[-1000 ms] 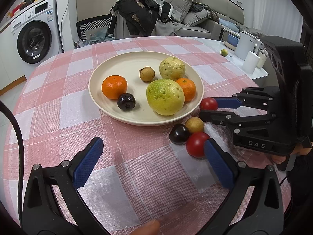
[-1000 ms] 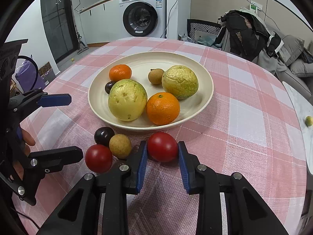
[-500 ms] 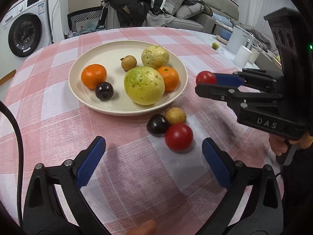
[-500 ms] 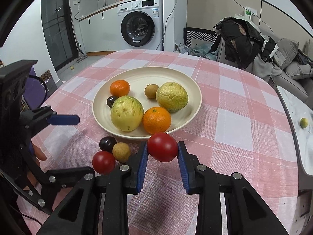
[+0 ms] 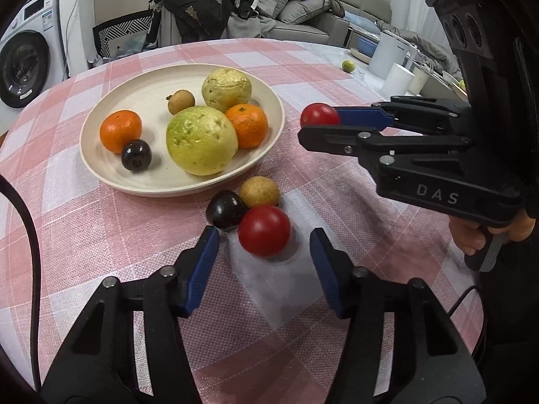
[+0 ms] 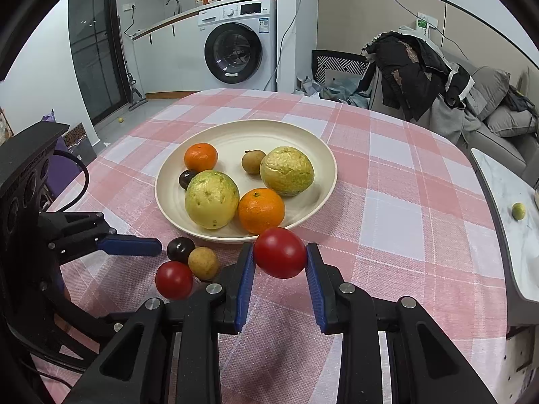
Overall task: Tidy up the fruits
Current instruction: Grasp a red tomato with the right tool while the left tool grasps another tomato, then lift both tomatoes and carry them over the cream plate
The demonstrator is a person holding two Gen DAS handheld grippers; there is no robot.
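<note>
The left gripper (image 5: 264, 259), jaws closing but not yet touching, brackets the table tomato (image 5: 264, 231) near the plate (image 5: 101, 171); the right gripper (image 6: 279, 279) grasps another tomato (image 6: 279, 252).

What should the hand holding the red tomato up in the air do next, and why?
Probably carry it forward over the plate and lower it into the bare spot near the rim. The right tool is shut on a tomato held above the tablecloth, just short of the plate, where the other fruit already sits. The left tool is closing around the second tomato.
</note>
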